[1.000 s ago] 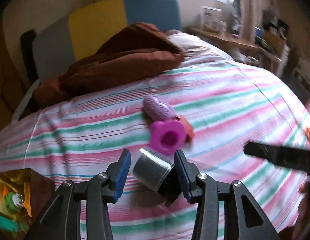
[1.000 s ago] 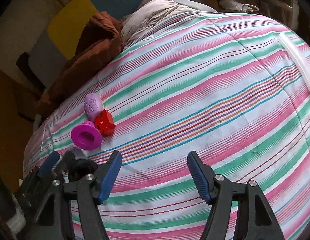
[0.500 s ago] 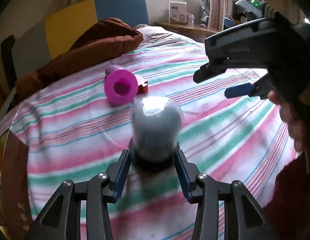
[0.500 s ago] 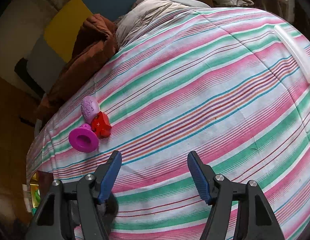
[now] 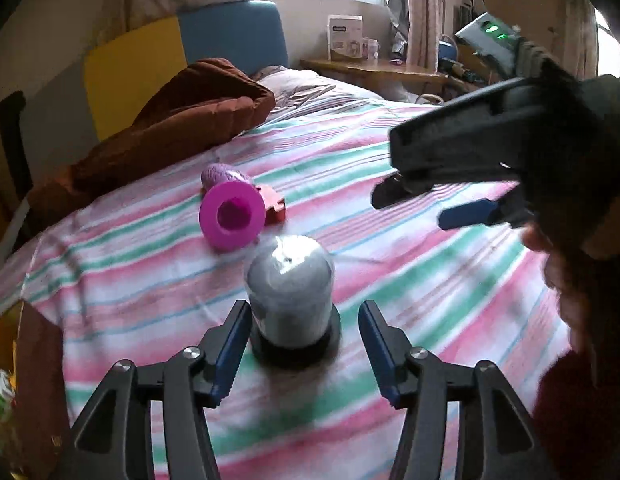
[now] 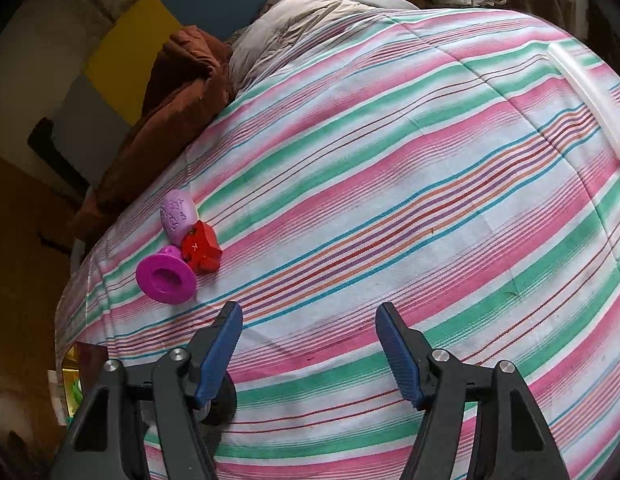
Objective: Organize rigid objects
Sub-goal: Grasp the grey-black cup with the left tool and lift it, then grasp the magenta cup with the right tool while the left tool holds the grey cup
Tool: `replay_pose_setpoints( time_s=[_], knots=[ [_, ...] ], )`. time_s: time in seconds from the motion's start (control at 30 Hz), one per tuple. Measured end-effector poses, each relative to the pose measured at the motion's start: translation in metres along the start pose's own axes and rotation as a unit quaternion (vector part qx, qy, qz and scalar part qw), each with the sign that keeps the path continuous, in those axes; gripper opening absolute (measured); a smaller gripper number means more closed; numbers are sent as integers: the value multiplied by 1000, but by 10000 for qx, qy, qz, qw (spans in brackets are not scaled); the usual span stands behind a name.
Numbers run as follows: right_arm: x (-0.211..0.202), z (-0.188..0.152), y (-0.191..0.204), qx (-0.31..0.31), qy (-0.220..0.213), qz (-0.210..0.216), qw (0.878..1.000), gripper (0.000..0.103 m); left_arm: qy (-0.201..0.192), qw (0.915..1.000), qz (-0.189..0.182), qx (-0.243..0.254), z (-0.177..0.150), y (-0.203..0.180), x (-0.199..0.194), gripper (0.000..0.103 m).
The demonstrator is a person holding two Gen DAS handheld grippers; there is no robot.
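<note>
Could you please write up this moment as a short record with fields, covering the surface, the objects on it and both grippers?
surface: striped pink, green and white bedspread
standing object: grey domed cylinder on a black round base, upright
grouped objects: magenta plastic flanged cup, lilac patterned egg, red plastic block, close together
left hand-held gripper: jaws opening, either side of the cylinder, pads clear of it
right hand-held gripper: open, nothing between its fingers
background: brown blanket
</note>
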State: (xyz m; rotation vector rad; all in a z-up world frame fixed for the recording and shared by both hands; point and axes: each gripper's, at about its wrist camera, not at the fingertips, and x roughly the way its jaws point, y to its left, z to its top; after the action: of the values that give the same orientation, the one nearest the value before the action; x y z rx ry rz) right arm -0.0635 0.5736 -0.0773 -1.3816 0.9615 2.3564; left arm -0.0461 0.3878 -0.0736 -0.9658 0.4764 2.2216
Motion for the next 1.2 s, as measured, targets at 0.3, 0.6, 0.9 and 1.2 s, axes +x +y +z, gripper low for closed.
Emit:
replay_pose_setpoints(
  time_s=[0.3, 0.6, 0.9, 1.2],
  knots=[
    [5, 0, 2, -70, 85, -75, 9999, 70, -132, 9990, 174, -397, -2, 23, -3, 43],
    [5, -1, 11, -232, 31, 113, 9997, 70, -236, 9940, 680, -823, -38, 72, -29, 43],
    [-7, -10, 54, -1294, -557, 238, 9897, 70, -602, 9911, 585, -1028, -55, 83, -35, 44],
    [9, -3, 100, -1993, -824, -216, 9762, 70, -676, 9901, 391, -1166, -59, 88, -33, 44]
  ],
)
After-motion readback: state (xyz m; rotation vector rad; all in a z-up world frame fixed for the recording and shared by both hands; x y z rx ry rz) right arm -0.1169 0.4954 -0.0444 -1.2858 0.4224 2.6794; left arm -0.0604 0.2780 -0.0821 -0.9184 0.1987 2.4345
